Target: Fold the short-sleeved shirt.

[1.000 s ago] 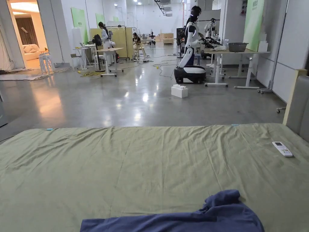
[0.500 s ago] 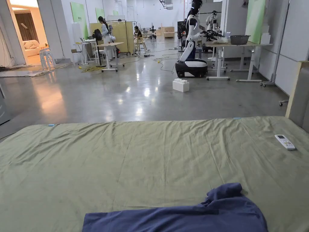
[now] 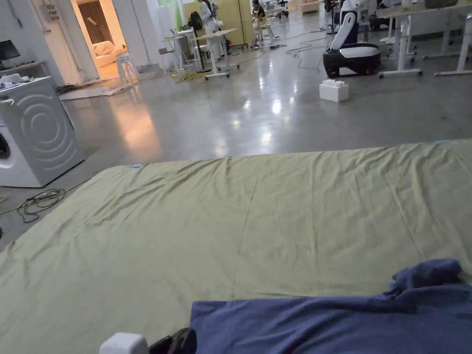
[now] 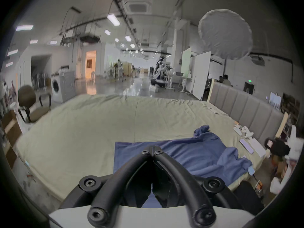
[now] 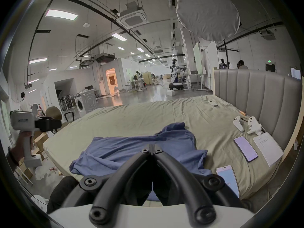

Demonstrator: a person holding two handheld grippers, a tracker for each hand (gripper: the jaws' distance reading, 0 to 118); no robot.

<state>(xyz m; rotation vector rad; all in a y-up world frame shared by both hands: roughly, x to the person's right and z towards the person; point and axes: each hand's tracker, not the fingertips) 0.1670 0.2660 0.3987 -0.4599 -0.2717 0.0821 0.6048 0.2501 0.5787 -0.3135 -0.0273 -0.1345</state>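
Observation:
A blue short-sleeved shirt [image 3: 332,322] lies crumpled on the green bed sheet [image 3: 230,221], near the bed's front edge. One sleeve is bunched up at its far right. In the left gripper view the shirt [image 4: 197,154] spreads under and to the right of my left gripper [image 4: 152,151], whose jaws meet at the tips with nothing between them. My right gripper [image 5: 152,149] hovers over the shirt [image 5: 131,149], jaws together and empty. The left gripper [image 5: 56,124] is held up in a hand off the bed's left side; its body [image 3: 179,342] pokes in at the head view's bottom edge.
Two phones [image 5: 246,148] [image 5: 227,180], a paper sheet [image 5: 267,150] and white controllers [image 5: 238,123] lie by the grey headboard [image 5: 256,100]. A remote [image 4: 213,110] rests farther back. A washing machine [image 3: 32,133] and a chair [image 4: 27,103] stand left of the bed.
The head camera has swung down and to the left. The left gripper's body now shows at the bottom edge. The shirt lies as before.

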